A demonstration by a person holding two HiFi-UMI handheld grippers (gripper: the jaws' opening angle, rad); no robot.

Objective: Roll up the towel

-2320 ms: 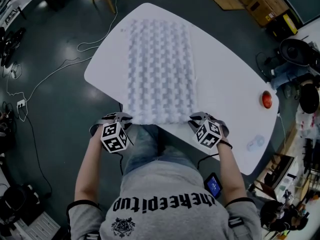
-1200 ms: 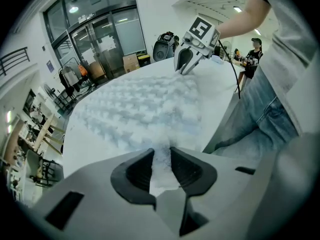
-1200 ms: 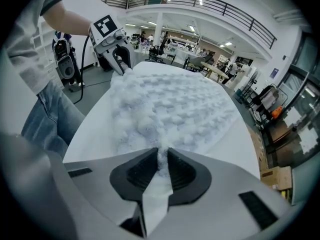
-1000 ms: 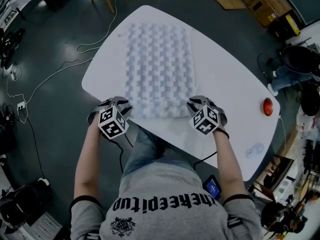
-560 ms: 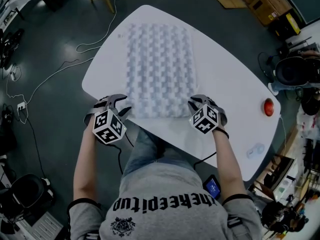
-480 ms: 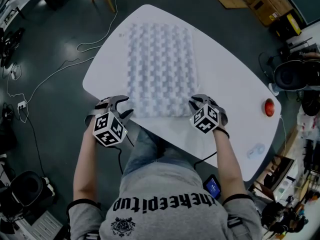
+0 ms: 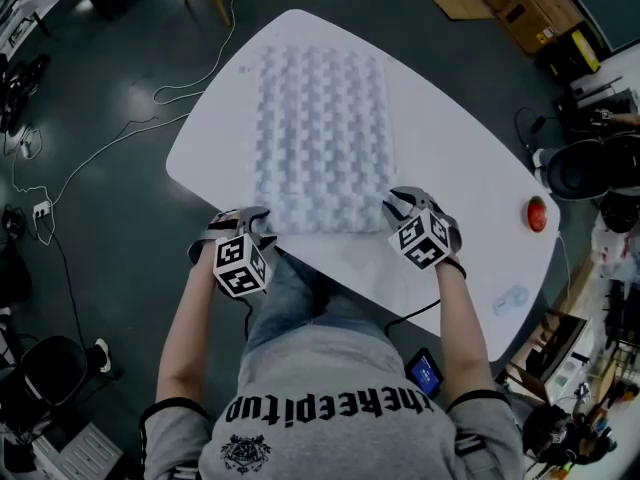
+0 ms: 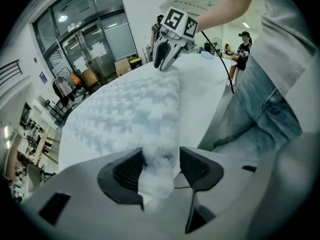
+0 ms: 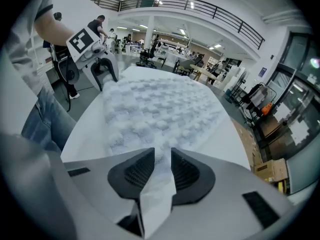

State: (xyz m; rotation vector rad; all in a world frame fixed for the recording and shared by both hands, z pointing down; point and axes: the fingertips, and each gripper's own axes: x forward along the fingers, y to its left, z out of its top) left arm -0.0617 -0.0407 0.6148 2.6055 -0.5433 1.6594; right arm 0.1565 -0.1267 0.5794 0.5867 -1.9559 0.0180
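Left gripper [image 8: 162, 160] has its jaws wide, just opened, with the bunched near edge of the towel [image 7: 320, 128] loose between them and a gap beside one pad. Right gripper [image 9: 161, 160] has jaws that have just eased apart a little, yet the towel's corner fills their narrow gap, cloth against both pads. The white table [image 7: 450, 168] runs from upper left to lower right in the head view. The waffle-textured towel lies flat on its left part. A small red round object [image 7: 537, 214] sits near the table's right edge.

You held both forearms forward and angled down. Your left gripper [image 8: 159, 168] had just opened wide around the towel [image 7: 320, 118]. Your right gripper [image 9: 162, 168], easing open, pinched it.
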